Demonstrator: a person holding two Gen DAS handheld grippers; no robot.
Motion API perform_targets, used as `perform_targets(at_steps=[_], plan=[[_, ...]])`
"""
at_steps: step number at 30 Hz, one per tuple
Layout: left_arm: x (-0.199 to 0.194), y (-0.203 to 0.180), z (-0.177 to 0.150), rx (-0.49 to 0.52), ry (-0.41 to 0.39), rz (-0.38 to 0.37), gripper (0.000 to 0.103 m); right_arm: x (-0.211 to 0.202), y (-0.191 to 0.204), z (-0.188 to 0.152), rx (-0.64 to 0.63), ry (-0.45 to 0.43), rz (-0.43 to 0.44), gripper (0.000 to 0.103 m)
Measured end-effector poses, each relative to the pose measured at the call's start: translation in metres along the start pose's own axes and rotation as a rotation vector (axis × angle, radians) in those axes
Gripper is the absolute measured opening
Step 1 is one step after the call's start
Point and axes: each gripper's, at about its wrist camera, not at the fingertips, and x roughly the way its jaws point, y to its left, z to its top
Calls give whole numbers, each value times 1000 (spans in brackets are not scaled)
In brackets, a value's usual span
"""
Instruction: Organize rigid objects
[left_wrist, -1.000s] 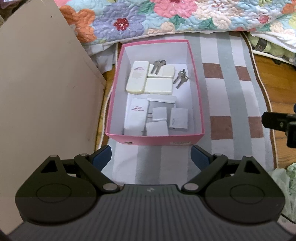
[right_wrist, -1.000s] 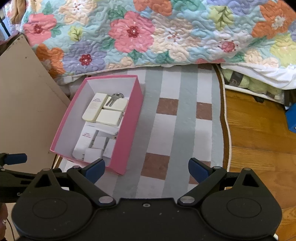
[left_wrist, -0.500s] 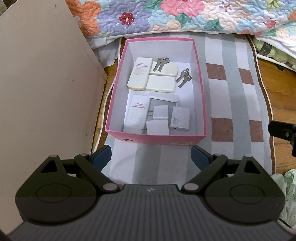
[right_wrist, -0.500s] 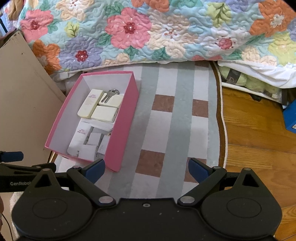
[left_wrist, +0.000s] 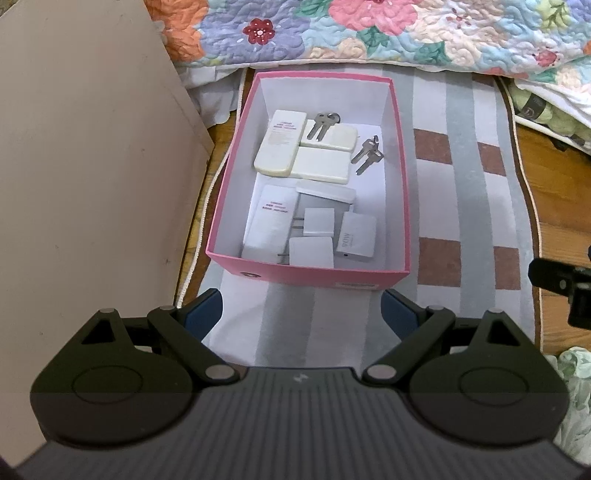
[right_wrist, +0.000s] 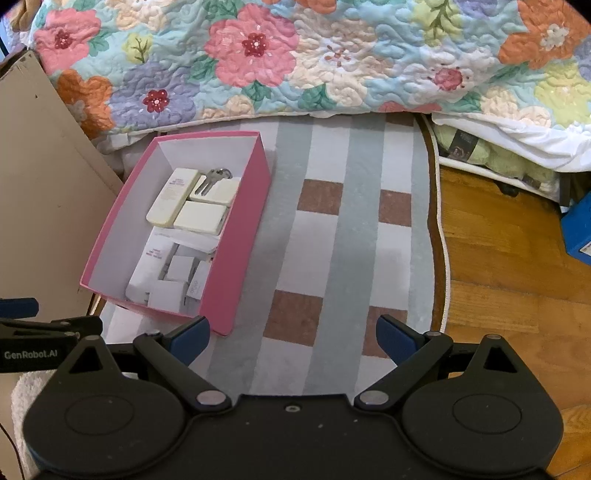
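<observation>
A pink box (left_wrist: 314, 275) with white inside walls sits on a striped rug. In it lie cream rectangular blocks (left_wrist: 321, 164), white power adapters (left_wrist: 319, 221), and two pairs of keys (left_wrist: 323, 123) (left_wrist: 367, 153). The box also shows in the right wrist view (right_wrist: 236, 243) at the left. My left gripper (left_wrist: 301, 314) is open and empty, just short of the box's near wall. My right gripper (right_wrist: 291, 334) is open and empty over the rug, to the right of the box. Its tip shows at the right edge of the left wrist view (left_wrist: 565, 284).
A tan board (left_wrist: 85, 177) stands close along the box's left side. A floral quilt (right_wrist: 314, 55) hangs behind the box. The striped rug (right_wrist: 332, 251) ends at wooden floor (right_wrist: 498, 266) on the right. A blue object (right_wrist: 578, 229) sits at the far right.
Both grippers have drawn back and risen slightly, so the box sits a little farther off and lower in the views. Both stay open. Nothing in the box moved.
</observation>
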Motion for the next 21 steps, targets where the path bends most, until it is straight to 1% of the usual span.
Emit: perform_targets(at_steps=[9,15,18,21], plan=[[7,-3,-2,6,30,7,93,3,0,0,-5,12,2,99],[6,-8,-3,29,24,28,93,2,0,0,-5,13,1,99],[5,-7,-2,21,12,31,93,2,0,0,-5,13,0,99],[-2,-7,-4,32,-53,69,93,3,-1,0,-6,15,0,99]])
